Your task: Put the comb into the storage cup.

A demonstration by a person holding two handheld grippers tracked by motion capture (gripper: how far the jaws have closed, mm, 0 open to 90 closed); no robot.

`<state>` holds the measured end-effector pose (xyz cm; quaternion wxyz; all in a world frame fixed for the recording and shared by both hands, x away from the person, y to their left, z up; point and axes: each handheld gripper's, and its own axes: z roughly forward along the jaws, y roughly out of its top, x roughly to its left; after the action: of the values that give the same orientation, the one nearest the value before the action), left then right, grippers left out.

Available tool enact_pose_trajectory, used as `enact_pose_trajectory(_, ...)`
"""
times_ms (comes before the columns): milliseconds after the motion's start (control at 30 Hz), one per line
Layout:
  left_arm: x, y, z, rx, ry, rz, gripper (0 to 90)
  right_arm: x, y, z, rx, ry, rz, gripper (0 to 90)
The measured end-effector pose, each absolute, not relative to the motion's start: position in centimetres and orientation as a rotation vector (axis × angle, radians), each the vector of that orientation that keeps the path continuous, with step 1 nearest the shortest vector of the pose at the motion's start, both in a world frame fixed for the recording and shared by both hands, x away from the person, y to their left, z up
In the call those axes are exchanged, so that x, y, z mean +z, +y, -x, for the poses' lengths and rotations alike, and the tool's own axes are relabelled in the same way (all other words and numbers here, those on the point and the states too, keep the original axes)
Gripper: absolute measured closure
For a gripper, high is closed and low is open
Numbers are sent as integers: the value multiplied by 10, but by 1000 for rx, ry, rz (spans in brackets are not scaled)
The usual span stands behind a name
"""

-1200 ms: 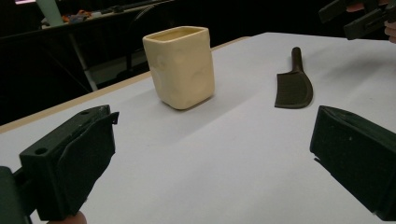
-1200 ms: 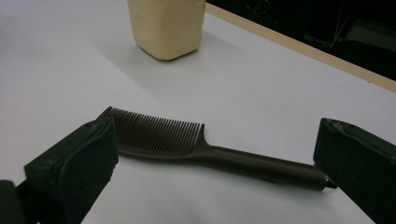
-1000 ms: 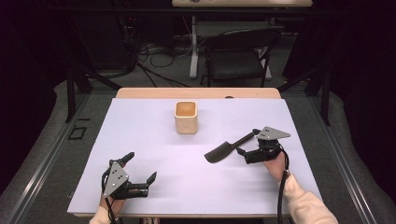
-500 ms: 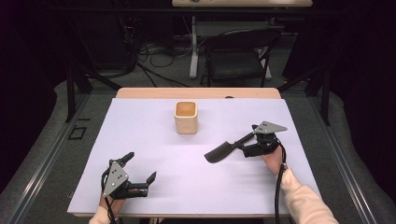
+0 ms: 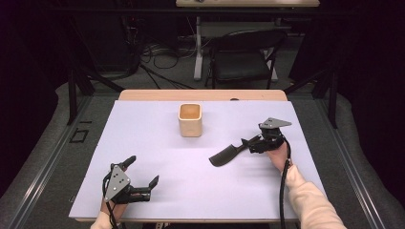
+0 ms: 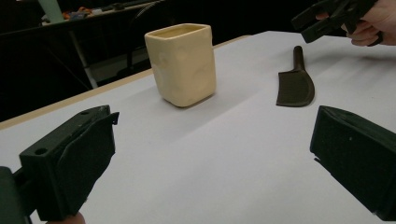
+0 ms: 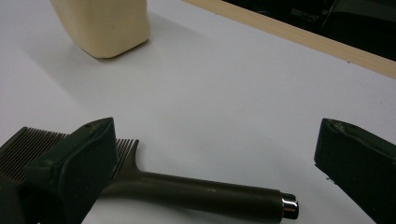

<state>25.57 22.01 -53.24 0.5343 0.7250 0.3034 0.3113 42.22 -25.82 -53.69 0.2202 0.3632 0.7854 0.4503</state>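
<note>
Currently, as seen from above and along each gripper:
Surface: pale lilac table [image 5: 157, 143], wooden edge at 12 o'clock.
Cup: square cream ceramic cup [image 5: 190, 119], upright, at 12 o'clock from the table's middle, mouth open to the top, probably meant to receive the brush.
Brush: dark comb-toothed brush [image 5: 228, 153], lying flat at about 3 o'clock from the middle, toothed head toward 8 o'clock, handle toward 2 o'clock and so offered to the right hand; well apart from the cup.
Right gripper: right gripper [image 5: 253, 144] over the handle end, jaws wide apart, nothing clamped; handle [image 7: 201, 192] lying between and below the jaws, not touched as far as visible.
Left gripper: left gripper [image 5: 143, 177] at 7 o'clock near the front edge, jaws spread wide, empty, facing the cup, seemingly parked out of the way.
Likely step: closing on the handle for a lift toward the cup.
</note>
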Motion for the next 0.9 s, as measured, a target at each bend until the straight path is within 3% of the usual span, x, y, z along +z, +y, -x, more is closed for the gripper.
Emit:
enact_pose_trajectory(233,-532,219,-255,745,724,-1726,1,-533,-260,-427,1231,2154,-1044,34)
enact_pose_trajectory(267,-532,219,-256,745,725,-1727,1,-533,-261,-428,1221,2146,-1049,82)
enact_pose_trajectory(300,-532,219,-256,744,725,-1729,1,-532,-263,-429,1202,2136,-1056,186)
enact_pose_trajectory(333,-533,218,-256,742,726,-1730,1,-532,-263,-429,1202,2136,-1056,186)
enact_pose_trajectory(367,-533,218,-256,744,725,-1732,1,-533,-264,-430,1192,2127,-1061,251)
enact_pose_trajectory(400,-533,218,-256,747,727,-1734,1,-534,-266,-431,1166,2107,-1070,385)
enact_pose_trajectory(433,-533,218,-256,747,727,-1734,1,-534,-266,-431,1166,2107,-1070,385)
enact_pose_trajectory(633,-532,218,-256,748,730,-1733,1,-535,-268,-434,1099,2101,-1056,777)
enact_pose_trajectory(667,-532,218,-256,748,730,-1733,1,-535,-268,-434,1099,2101,-1056,777)
enact_pose_trajectory(733,-532,218,-255,748,728,-1736,1,-538,-268,-437,1050,2105,-1048,900)
enact_pose_trajectory(900,-533,218,-256,748,730,-1735,1,-542,-267,-440,990,2132,-1043,900)
